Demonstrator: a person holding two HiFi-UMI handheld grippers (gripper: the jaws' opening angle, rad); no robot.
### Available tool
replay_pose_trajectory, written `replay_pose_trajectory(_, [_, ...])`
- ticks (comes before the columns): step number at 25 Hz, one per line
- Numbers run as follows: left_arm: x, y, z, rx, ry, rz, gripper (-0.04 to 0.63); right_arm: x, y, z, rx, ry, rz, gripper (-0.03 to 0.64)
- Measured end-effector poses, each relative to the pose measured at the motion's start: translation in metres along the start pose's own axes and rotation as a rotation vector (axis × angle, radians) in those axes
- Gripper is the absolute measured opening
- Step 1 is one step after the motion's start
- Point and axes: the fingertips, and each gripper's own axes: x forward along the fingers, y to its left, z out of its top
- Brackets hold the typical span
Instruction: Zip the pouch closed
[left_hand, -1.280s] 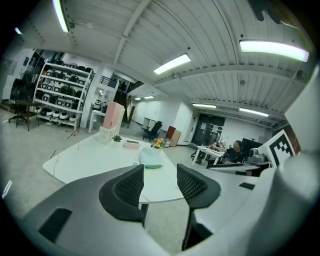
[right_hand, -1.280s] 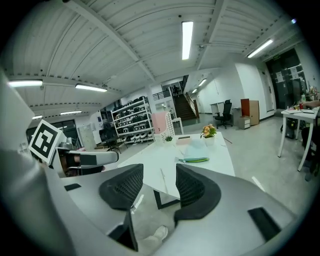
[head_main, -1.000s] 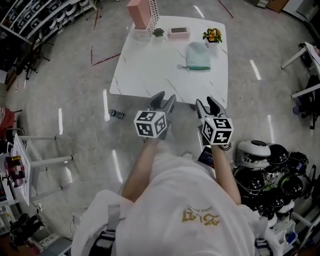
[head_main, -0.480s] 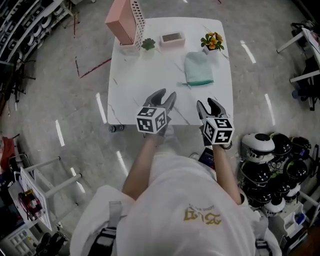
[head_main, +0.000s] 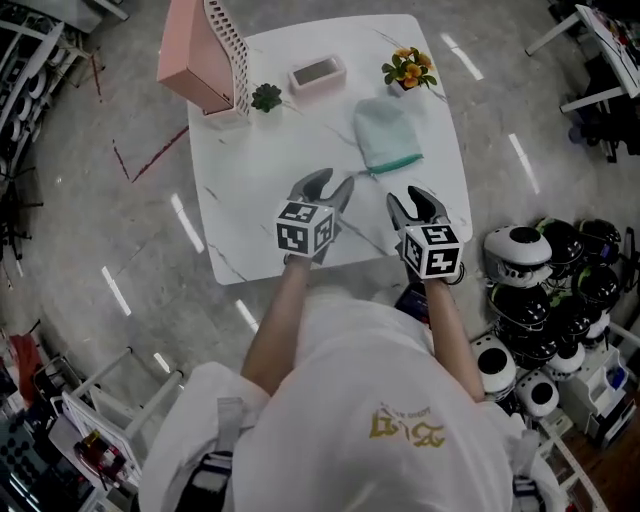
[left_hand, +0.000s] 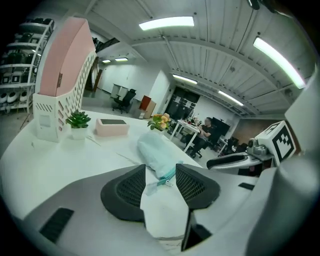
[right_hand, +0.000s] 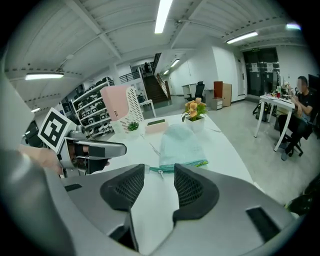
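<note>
Nearest, the left gripper (head_main: 333, 183) and the right gripper (head_main: 408, 196) hover side by side over the near part of the white table (head_main: 240, 240), each with its jaws apart and nothing between them. Just beyond lies the pale green pouch (head_main: 385, 137), flat on the tabletop (zipper edge toward the grippers, the pull (right_hand: 159, 171) at its left end). Farther back stand a small plant (head_main: 266, 97), a pink box (head_main: 317, 73), a flower pot (head_main: 405, 68) and a tall pink file holder (head_main: 200, 55).
</note>
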Motion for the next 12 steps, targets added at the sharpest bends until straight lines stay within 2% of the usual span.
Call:
replay_pose_trajectory(6, [0.015, -0.005, -0.016, 0.047, 0.096, -0.087, 0.207, 0.007, -0.003, 0.001, -0.038, 0.029, -0.024, 0.186])
replay_pose_trajectory(12, [0.025, -0.007, -0.022, 0.111, 0.146, -0.093, 0.210, 0.014, -0.008, 0.001, -0.026, 0.024, -0.023, 0.189])
